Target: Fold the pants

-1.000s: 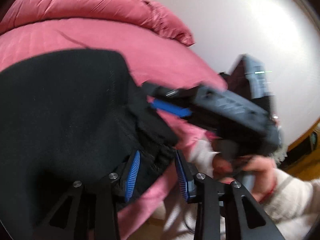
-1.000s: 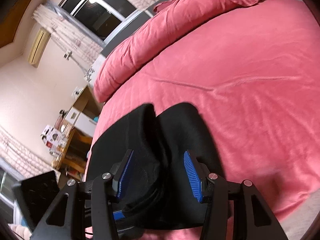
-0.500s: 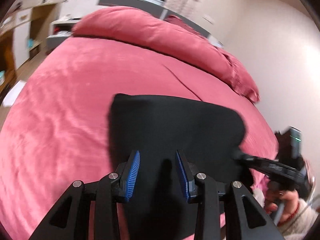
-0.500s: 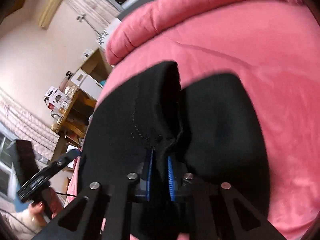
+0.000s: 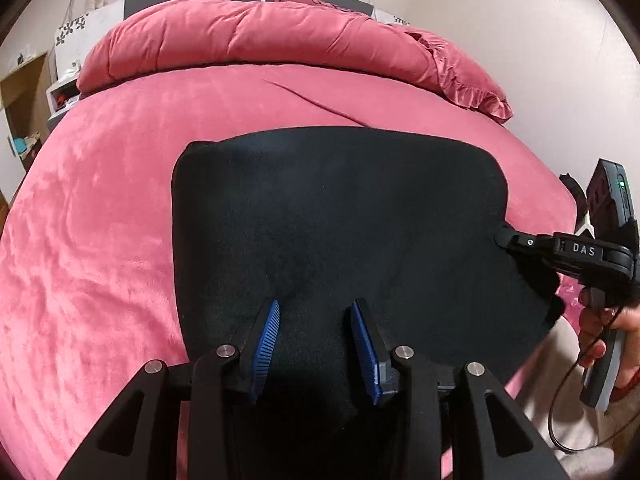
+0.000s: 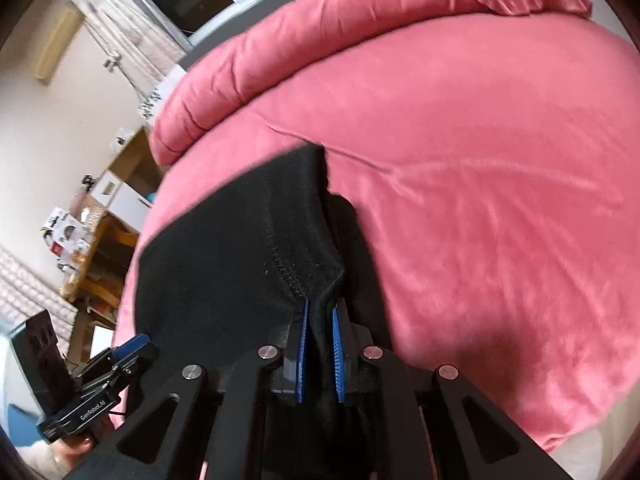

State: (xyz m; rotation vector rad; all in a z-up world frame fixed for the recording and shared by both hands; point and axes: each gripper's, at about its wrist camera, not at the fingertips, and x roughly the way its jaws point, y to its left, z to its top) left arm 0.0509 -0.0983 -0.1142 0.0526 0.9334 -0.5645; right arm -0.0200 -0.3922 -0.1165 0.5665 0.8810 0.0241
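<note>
Pants [image 5: 328,216]: black, folded flat on the pink bed [image 5: 100,220], long axis crosswise ahead of the left claw [image 5: 316,340].
Left claw: jaws apart over cloth, gripping nothing.
Right claw [image 6: 319,348]: clamped on the pants' edge.
Writing: "DAS", "GenRobot.AI".

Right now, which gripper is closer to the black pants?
Right. The right gripper pinches a fold of the pants between its fingers; the left gripper is open over the pants' near edge.
</note>
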